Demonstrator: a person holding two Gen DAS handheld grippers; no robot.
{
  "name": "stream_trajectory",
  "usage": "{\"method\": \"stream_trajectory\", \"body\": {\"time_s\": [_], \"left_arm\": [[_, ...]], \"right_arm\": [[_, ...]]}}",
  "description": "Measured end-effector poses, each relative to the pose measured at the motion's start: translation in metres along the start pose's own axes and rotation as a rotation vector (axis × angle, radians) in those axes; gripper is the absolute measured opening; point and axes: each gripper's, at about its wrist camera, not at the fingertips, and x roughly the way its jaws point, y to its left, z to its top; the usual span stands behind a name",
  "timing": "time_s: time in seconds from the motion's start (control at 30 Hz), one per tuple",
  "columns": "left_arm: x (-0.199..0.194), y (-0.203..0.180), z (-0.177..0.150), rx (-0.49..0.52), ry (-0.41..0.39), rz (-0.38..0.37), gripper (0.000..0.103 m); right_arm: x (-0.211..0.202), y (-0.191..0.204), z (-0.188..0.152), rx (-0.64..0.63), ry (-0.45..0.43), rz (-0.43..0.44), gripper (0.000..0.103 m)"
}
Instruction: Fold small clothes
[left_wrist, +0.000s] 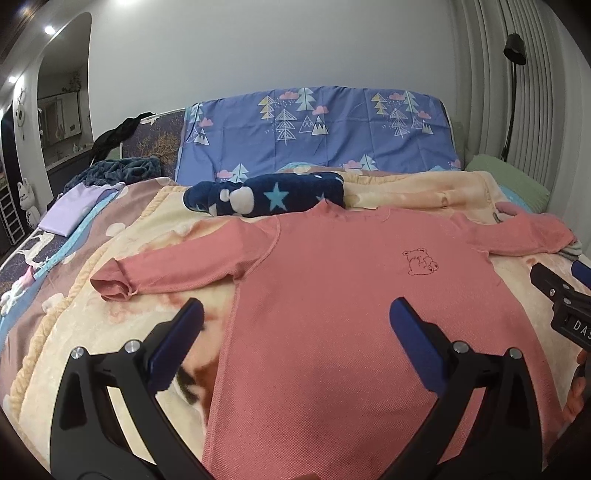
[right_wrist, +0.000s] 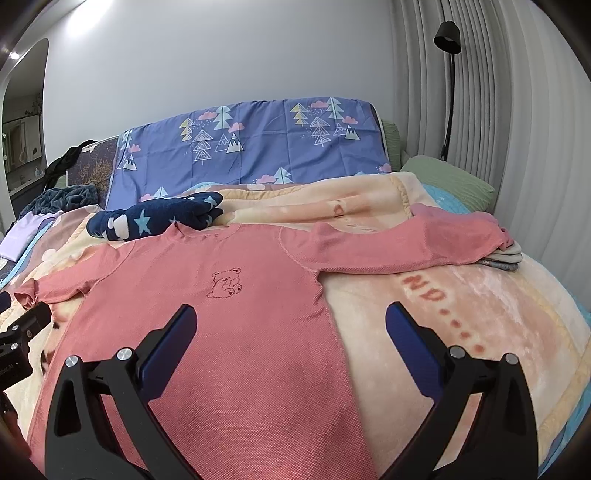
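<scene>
Spread tool (left_wrist: 295, 325) above pink shirt (left_wrist: 332, 295)

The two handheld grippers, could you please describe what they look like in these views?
Both the left gripper and right gripper have matte black angular frames, silver round bolts at the pivots, and flat dark blue pads on the fingers. The right gripper's body bears white lettering, partly cut off.

I see soft, even light from ceiling spots (left_wrist: 49, 29) upper left; fisheye bends edges, corners black, focus sharp.
</scene>
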Motion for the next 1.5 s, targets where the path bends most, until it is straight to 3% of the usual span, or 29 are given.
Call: {"method": "stream_trajectory", "body": {"time_s": [0.2, 0.47, 0.73, 1.07, 1.5], "left_arm": [[0.01, 0.001, -0.003, 0.02, 0.047, -0.004, 0.101], [0.004, -0.006, -0.005, 0.079, 0.031, -0.061, 0.101], [0.008, -0.005, -0.006, 0.069, 0.057, -0.07, 0.101], [0.009, 0.002, -0.01, 0.041, 0.053, -0.069, 0.101], [0.019, 0.006, -0.014, 0.041, 0.094, -0.078, 0.101]], "right_arm": [[0.0, 0.003, -0.003, -0.01, -0.005, 0.001, 0.102], [0.002, 0.005, -0.004, -0.014, -0.001, -0.002, 0.102], [0.003, 0.006, -0.002, -0.019, 0.006, -0.007, 0.102], [0.025, 0.008, -0.008, -0.027, 0.145, -0.065, 0.102], [0.027, 0.011, -0.009, -0.039, 0.166, -0.07, 0.102]]}}
